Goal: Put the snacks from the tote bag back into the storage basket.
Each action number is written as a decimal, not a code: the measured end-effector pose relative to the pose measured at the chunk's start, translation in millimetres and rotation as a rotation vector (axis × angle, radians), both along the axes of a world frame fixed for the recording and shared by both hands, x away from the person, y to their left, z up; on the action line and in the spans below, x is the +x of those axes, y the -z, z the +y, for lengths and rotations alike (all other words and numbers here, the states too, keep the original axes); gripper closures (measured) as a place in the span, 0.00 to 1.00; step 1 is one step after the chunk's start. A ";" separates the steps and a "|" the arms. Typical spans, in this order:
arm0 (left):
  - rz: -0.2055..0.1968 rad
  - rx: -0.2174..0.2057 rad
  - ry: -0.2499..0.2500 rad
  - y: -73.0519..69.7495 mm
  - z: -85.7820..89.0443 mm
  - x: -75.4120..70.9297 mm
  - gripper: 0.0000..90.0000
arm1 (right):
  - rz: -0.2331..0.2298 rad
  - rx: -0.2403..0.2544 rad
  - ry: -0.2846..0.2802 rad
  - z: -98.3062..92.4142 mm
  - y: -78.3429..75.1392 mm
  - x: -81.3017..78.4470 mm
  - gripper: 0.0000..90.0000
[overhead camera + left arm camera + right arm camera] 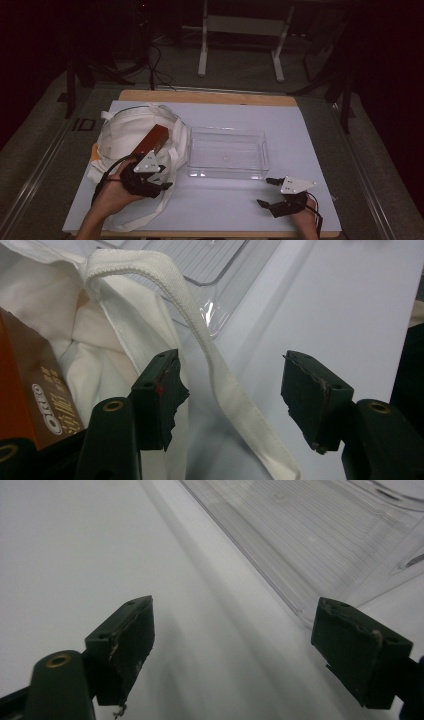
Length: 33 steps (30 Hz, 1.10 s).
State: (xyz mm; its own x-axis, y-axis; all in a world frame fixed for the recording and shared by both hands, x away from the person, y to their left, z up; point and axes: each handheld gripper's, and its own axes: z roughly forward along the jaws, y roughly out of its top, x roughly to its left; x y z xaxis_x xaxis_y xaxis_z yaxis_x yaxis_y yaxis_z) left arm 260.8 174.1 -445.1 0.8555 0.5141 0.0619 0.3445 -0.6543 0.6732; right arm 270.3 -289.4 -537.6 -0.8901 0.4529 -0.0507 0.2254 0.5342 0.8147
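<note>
White sheeting is covering the table (300, 130), with a dim floor and a pale frame standing beyond it. At the left, a cream cloth bag (125, 132) is lying open, and an orange-brown box (151, 139) is sticking out of its mouth, tilted toward the clear plastic tray (227, 152) sitting just beside the bag at the middle of the table.

The left gripper (159, 177) is hovering at the bag's near edge, just below the box; in the left gripper view its 2 jaws are standing wide apart, holding nothing, with the bag's strap (210, 355) running up between them and the box (30, 390) at the far left. The right gripper (270, 192) is resting near the tray's front right corner, its jaws likewise spread and empty above the bare sheet, the tray (320, 540) lying ahead of them.

By my reading, the work is at the reaching stage: the box is not yet gripped and the tray is holding nothing. The next move probably calls for swinging the left gripper off the strap and onto the box, closing on its narrow sides, while the right gripper is perhaps needed to pin the cloth.
</note>
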 end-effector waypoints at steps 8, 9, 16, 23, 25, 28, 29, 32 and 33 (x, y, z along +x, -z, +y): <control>-0.008 -0.002 0.003 -7.2 7.1 -0.5 0.46 | -0.001 0.001 -0.001 -0.1 0.0 0.0 0.19; -0.008 -0.002 0.003 -7.2 7.1 -0.5 0.46 | -0.001 0.001 -0.001 -0.1 0.0 0.0 0.19; -0.014 0.009 -0.017 -12.7 15.8 -0.5 0.46 | -0.002 0.000 -0.002 0.1 0.0 -0.1 0.19; -0.012 0.008 -0.038 -15.3 22.9 1.4 0.46 | -0.001 -0.003 -0.002 0.4 0.1 -0.3 0.19; -0.014 0.012 -0.046 -16.0 24.6 1.9 0.46 | -0.004 -0.005 -0.002 0.8 0.2 -0.4 0.19; -0.011 0.014 -0.052 -16.9 27.1 3.1 0.46 | -0.003 -0.005 -0.001 0.7 0.2 -0.5 0.19; -0.010 0.019 -0.058 -17.3 28.5 3.7 0.46 | -0.003 -0.005 -0.001 0.7 0.1 -0.6 0.19; -0.008 0.025 -0.061 -17.7 30.2 5.1 0.46 | -0.004 -0.005 -0.001 0.7 0.1 -0.6 0.19; -0.003 0.028 -0.066 -17.8 30.8 5.7 0.47 | -0.003 -0.005 -0.001 0.8 0.1 -0.6 0.19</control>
State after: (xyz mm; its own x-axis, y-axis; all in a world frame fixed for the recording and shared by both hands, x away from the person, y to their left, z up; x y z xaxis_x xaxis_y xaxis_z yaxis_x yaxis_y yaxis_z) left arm 266.6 204.9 -427.3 0.8197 0.5672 0.0797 0.3854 -0.6491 0.6558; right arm 269.7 -288.6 -537.7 -0.8903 0.4519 -0.0557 0.2225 0.5386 0.8127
